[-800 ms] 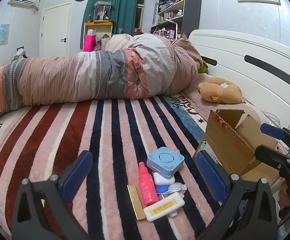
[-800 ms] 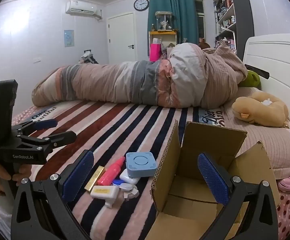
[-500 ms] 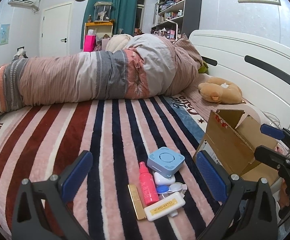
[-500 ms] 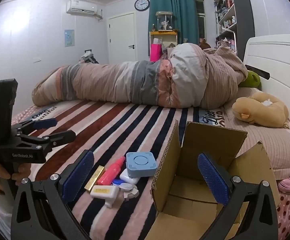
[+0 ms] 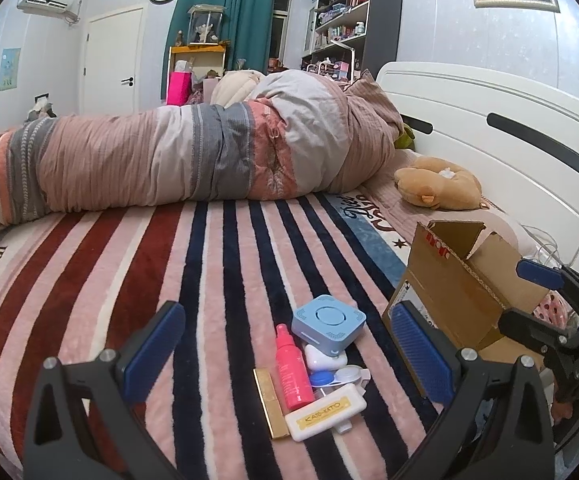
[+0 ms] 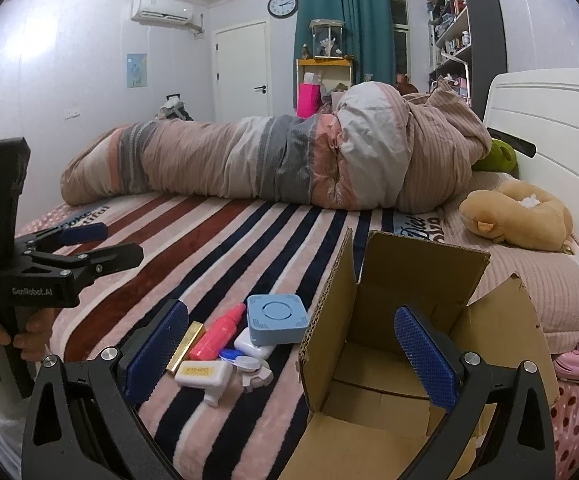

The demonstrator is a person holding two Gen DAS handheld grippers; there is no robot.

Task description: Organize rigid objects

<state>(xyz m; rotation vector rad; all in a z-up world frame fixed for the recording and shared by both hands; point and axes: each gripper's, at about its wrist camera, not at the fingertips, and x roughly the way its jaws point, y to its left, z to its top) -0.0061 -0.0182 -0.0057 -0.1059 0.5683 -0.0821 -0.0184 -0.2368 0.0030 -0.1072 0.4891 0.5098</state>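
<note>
A small pile lies on the striped blanket: a blue square box (image 5: 328, 329), a pink spray bottle (image 5: 292, 368), a gold bar (image 5: 271, 402), a white tube labelled in yellow (image 5: 325, 412), a white case (image 5: 324, 357) and a blue-and-clear lens case (image 5: 335, 376). The pile also shows in the right wrist view, with the blue box (image 6: 276, 318) at its back. An open cardboard box (image 6: 409, 344) stands right of the pile. My left gripper (image 5: 289, 352) is open and empty above the pile. My right gripper (image 6: 289, 348) is open and empty over the box's left wall.
A rolled striped duvet (image 5: 193, 160) lies across the far side of the bed. A tan plush toy (image 5: 437, 184) rests near the white headboard (image 5: 509, 144). Shelves, a door and a curtain stand beyond the bed.
The left gripper has crept slightly toward the pile. The right gripper has not visibly moved. Both stay open.
</note>
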